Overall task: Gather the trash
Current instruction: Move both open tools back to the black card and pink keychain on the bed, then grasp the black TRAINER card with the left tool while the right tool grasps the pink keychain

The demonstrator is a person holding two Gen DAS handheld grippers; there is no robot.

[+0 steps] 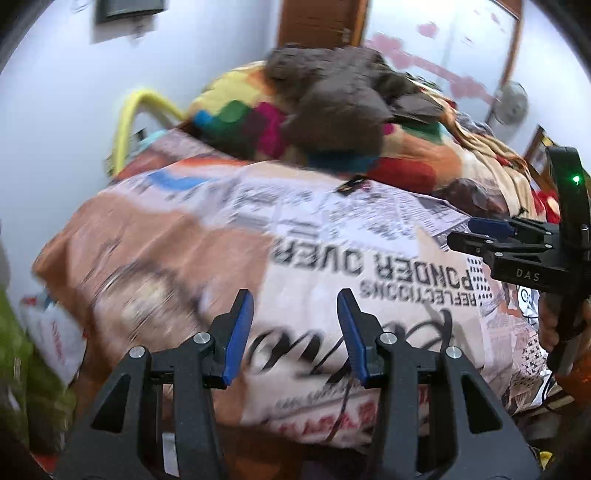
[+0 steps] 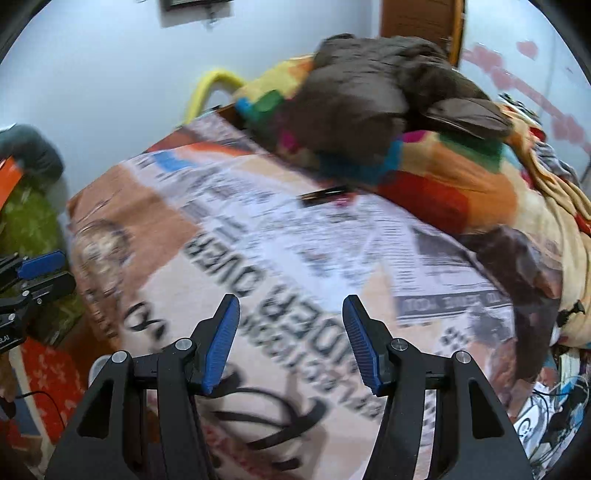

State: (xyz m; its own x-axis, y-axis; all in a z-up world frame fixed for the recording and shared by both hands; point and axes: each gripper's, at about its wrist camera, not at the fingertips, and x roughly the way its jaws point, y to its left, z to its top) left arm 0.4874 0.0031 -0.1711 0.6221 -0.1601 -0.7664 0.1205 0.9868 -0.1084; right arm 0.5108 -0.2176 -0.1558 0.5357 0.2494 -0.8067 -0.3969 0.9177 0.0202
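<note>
A small dark wrapper [image 1: 352, 184] lies on the newspaper-print bedsheet [image 1: 229, 236], right at the edge of the colourful blanket; the right wrist view shows the wrapper [image 2: 325, 194] too. My left gripper [image 1: 295, 295] hovers over the near part of the sheet, open, nothing between its blue pads. My right gripper [image 2: 291, 299] is also above the sheet [image 2: 258, 258], open and empty. Each gripper appears in the other's view: the right one [image 1: 476, 232] at the right edge, the left one [image 2: 48, 273] at the left edge.
A patchwork blanket [image 1: 413, 147] with a brown cloth heap [image 1: 332, 96] fills the far side of the bed. A white plastic bag [image 1: 55, 332] and green fabric [image 1: 14, 350] sit left of the bed. A black cable [image 2: 258, 417] runs over the near sheet. Walls and a wooden door [image 1: 321, 22] stand behind.
</note>
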